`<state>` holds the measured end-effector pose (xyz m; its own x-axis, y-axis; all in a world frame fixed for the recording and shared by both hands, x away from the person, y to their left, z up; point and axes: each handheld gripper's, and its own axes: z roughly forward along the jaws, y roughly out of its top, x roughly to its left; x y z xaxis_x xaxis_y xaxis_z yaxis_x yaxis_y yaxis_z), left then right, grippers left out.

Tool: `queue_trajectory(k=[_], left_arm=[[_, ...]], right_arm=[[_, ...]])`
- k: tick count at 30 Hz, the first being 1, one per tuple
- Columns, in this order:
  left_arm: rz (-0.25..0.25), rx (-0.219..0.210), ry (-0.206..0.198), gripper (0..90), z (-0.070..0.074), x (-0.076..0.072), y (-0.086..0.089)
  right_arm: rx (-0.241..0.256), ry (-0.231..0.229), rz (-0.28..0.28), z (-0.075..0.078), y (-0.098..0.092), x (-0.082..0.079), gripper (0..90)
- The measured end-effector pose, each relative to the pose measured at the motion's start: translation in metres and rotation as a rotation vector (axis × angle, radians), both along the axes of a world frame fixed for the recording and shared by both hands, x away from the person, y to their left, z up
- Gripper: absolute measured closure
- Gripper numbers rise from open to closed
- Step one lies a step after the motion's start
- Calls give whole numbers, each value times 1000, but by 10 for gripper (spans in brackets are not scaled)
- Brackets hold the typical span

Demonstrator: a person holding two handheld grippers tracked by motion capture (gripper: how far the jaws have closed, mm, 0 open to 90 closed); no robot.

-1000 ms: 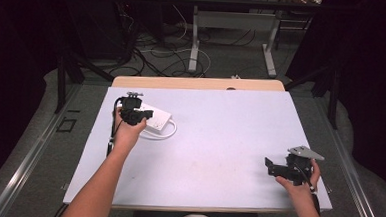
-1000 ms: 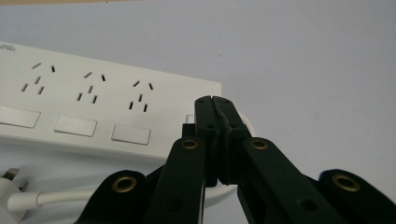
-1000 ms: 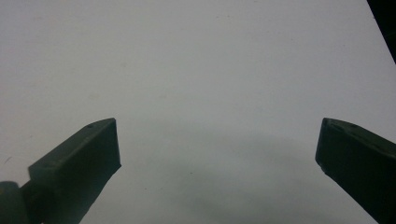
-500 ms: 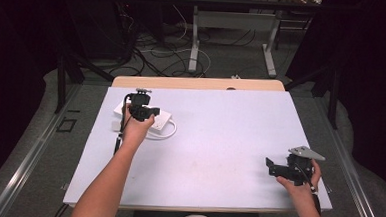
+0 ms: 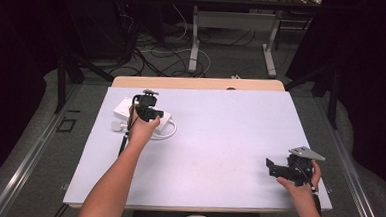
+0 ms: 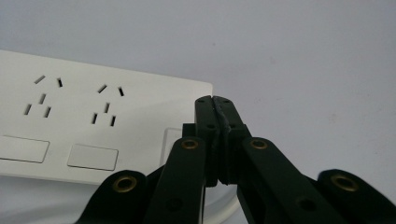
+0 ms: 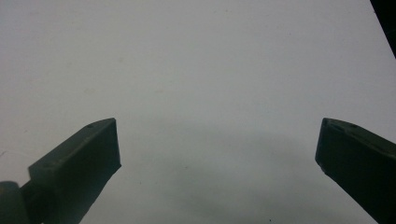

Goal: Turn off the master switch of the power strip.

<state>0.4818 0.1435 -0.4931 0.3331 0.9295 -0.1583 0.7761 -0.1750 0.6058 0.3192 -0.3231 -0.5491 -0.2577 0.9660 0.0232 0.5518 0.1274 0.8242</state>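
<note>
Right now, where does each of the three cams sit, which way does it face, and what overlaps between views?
High view: fixed above the person's side, facing forward and down on the table; both forearms, left gripper and right gripper show.
Left gripper view: rides the left gripper, looks along its closed jaws at the white power strip.
Right gripper view: rides the right gripper, looks along its wide-apart jaws at bare tabletop.
Shared: the power strip shows in the high and left gripper views; the pale tabletop in all three.
</note>
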Motion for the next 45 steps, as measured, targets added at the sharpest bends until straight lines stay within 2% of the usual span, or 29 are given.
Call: queue_trajectory(k=[1, 5, 6, 7, 8, 23, 31, 45], left_arm=[[0, -6, 4, 900, -1, 1, 0], [-3, 16, 25, 900, -4, 2, 1], [-3, 20, 29, 900, -5, 2, 1], [-3, 20, 29, 900, -5, 2, 1], [-5, 21, 32, 900, -5, 3, 2], [-15, 62, 85, 900, -15, 7, 2], [-9, 62, 102, 900, -20, 8, 4], [-22, 58, 89, 900, -24, 7, 6]], right_arm=[[3, 3, -1, 0, 0, 0, 0], [4, 8, 2, -1, 0, 0, 0], [8, -13, -9, -3, 1, 1, 0], [8, -13, -9, -3, 1, 1, 0], [10, 13, -2, -1, 0, 0, 0], [14, 24, -5, -3, -2, -1, 2], [16, 21, -9, -4, -2, 0, 3], [19, 31, 0, -5, -4, 0, 3]])
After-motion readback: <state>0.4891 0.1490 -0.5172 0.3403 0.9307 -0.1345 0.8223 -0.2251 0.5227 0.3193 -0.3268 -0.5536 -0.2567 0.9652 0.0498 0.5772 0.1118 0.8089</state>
